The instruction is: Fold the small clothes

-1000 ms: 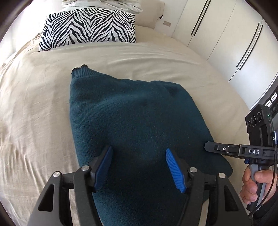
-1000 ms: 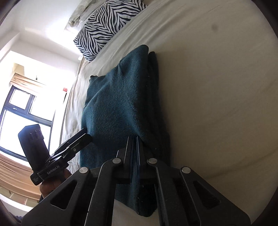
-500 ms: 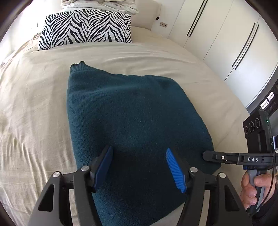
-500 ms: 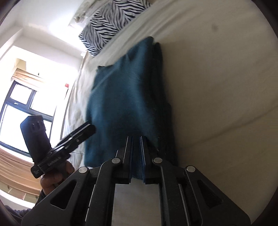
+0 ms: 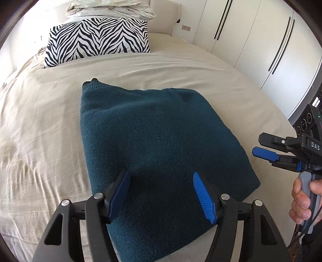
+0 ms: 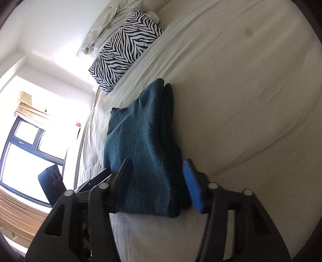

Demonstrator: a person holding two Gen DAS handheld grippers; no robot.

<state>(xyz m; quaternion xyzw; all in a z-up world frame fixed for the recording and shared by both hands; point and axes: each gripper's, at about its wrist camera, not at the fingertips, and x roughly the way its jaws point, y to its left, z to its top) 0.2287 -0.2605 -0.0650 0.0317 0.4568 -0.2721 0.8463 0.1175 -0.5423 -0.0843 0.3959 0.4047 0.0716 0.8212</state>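
A dark teal knitted garment [image 5: 157,145] lies folded in a thick rectangle on the beige bed sheet [image 5: 40,125]. My left gripper [image 5: 161,193] is open and empty, hovering over the garment's near end. My right gripper [image 6: 157,181] is open, its jaws spread on either side of the garment's [image 6: 140,153] near stacked edge without pinching it. In the left wrist view the right gripper [image 5: 265,150] sits just off the garment's right edge, held by a hand.
A zebra-print pillow [image 5: 96,38] stands at the head of the bed with a crumpled white duvet [image 5: 110,10] behind it. White wardrobe doors [image 5: 251,40] line the right side. A window [image 6: 24,145] is beyond the bed's far side.
My right gripper was shut on the garment's edge and has opened, letting it go. My left gripper stayed open and drew back slightly; the garment now rests flat.
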